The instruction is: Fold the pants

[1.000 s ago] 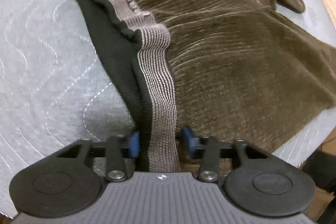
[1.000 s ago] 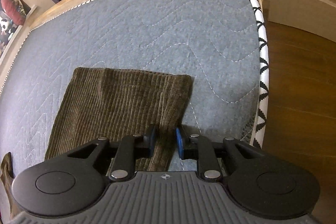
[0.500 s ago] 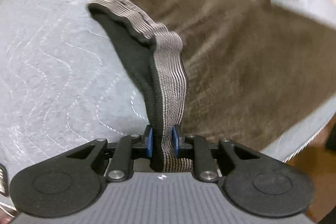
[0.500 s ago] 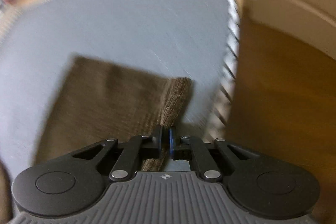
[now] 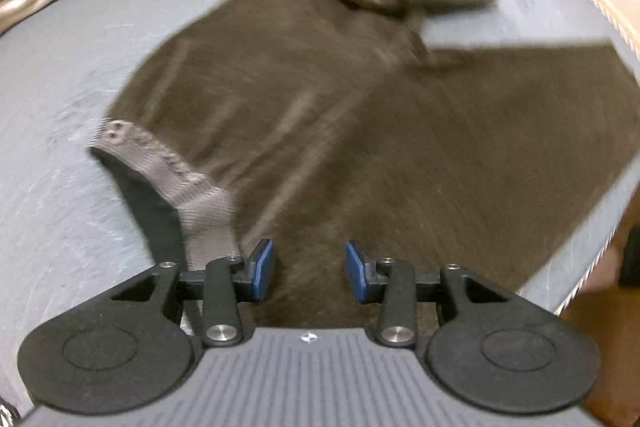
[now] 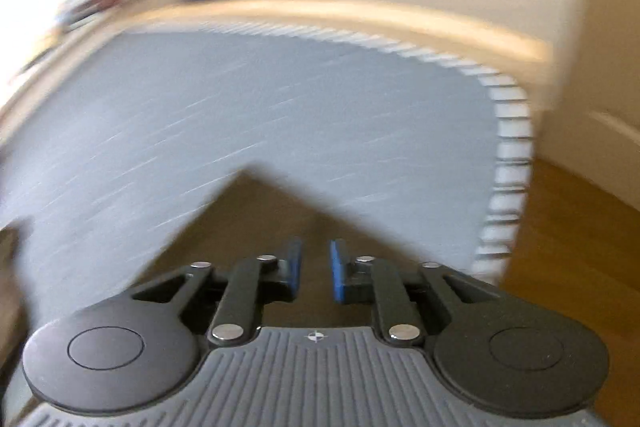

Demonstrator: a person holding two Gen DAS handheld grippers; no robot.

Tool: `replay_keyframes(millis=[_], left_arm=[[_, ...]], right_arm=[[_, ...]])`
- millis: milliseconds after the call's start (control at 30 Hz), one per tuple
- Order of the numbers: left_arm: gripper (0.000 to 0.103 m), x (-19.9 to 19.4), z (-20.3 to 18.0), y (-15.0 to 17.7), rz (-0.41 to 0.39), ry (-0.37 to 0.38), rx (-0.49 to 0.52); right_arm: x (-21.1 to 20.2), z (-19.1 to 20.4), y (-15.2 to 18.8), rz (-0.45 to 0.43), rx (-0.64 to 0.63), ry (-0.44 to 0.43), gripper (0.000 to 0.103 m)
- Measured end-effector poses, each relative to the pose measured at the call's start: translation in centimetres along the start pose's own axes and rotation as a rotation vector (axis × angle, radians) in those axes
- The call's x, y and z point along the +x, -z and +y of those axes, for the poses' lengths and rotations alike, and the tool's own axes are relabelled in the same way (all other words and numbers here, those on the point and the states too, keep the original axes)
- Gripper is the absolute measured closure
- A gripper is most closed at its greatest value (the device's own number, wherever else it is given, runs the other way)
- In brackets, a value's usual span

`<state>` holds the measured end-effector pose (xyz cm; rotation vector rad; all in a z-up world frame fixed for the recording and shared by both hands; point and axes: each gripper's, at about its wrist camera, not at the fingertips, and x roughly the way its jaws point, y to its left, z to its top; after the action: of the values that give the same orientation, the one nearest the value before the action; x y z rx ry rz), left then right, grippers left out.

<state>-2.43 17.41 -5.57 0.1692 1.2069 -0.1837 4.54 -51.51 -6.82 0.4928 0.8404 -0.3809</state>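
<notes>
Brown ribbed pants [image 5: 360, 131], grey knit waistband [image 5: 192, 195], lie on quilted bed [image 5: 60, 227]; both grippers' jaws just opened, empty.

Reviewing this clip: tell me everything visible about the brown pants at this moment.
The brown pants look like ribbed, corduroy-like fabric with a grey striped elastic waistband and dark lining. They lie spread on the grey quilted mattress, one leg end crumpled at the far side, another reaching the bed's edge. The waistband corner sits beside the left gripper, whose jaws have just been opening; nothing is between them.
</notes>
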Motion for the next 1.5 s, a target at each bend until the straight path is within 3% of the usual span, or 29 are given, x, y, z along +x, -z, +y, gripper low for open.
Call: replay_keyframes(millis=[67, 100, 167, 233, 300, 367, 567, 767, 933, 1067, 1133, 1167, 1200, 1233, 1267, 1300, 1500], left_arm=[[0.057, 1.6, -0.5, 0.6, 0.071, 0.011, 0.023], [0.052, 2.8, -0.8, 0.8, 0.134, 0.004, 0.032], [0.043, 4.6, -0.9, 2.0, 0.240, -0.033, 0.047], [0.042, 4.3, -1.2, 1.5, 0.231, -0.045, 0.052], [0.042, 3.3, -1.3, 0.5, 0.181, -0.059, 0.021], [0.040, 1.8, -1.6, -0.9, 0.102, -0.043, -0.016], [0.016, -1.5, -4.0, -6.0, -0.148, -0.051, -0.093], [0.015, -3.7, -6.0, -9.6, -0.339, -0.102, -0.205], [0.014, -3.5, -8.3, -11.7, -0.411, -0.151, -0.199], [0.015, -2.4, -9.5, -13.2, -0.391, -0.126, -0.186], [0.020, -2.0, -9.9, -13.7, -0.379, -0.105, -0.171], [0.034, -1.9, -10.0, -13.8, -0.372, -0.105, -0.163], [0.054, -1.6, -10.1, -14.1, -0.357, -0.111, -0.159], [0.064, -1.2, -9.9, -14.0, -0.343, -0.113, -0.163], [0.080, -0.8, -9.7, -14.0, -0.329, -0.110, -0.172], [0.086, -0.4, -9.5, -14.1, -0.315, -0.105, -0.179], [0.083, 0.9, -9.0, -14.2, -0.292, -0.137, -0.165]], right_arm=[[1.9, 2.0, 1.3, 0.145, -0.095, -0.153, 0.068], [2.6, 3.0, 2.0, 0.208, -0.152, -0.189, 0.068], [4.1, 4.9, 4.0, 0.331, -0.309, -0.189, 0.062], [5.0, 6.3, 6.1, 0.407, -0.451, -0.123, 0.061], [4.5, 7.5, 6.2, 0.382, -0.523, -0.112, 0.061], [4.1, 7.5, 5.1, 0.355, -0.462, -0.122, 0.061], [1.1, 10.1, 2.6, 0.142, -0.369, -0.210, 0.061], [-0.1, 15.1, 0.6, -0.028, -0.368, -0.260, 0.061], [-0.2, 18.8, -0.1, -0.091, -0.336, -0.320, 0.061], [1.3, 22.1, -0.5, -0.086, -0.315, -0.350, 0.061], [2.3, 23.7, -0.6, -0.074, -0.299, -0.360, 0.061], [2.5, 24.3, -0.6, -0.068, -0.290, -0.362, 0.061], [3.1, 25.1, -0.7, -0.057, -0.277, -0.366, 0.061], [3.8, 25.8, -0.8, -0.044, -0.263, -0.370, 0.061], [4.4, 26.5, -0.7, -0.031, -0.248, -0.372, 0.061], [5.2, 27.2, -0.7, -0.011, -0.225, -0.374, 0.061], [10.0, 30.4, 0.5, 0.113, -0.090, -0.375, 0.061]])
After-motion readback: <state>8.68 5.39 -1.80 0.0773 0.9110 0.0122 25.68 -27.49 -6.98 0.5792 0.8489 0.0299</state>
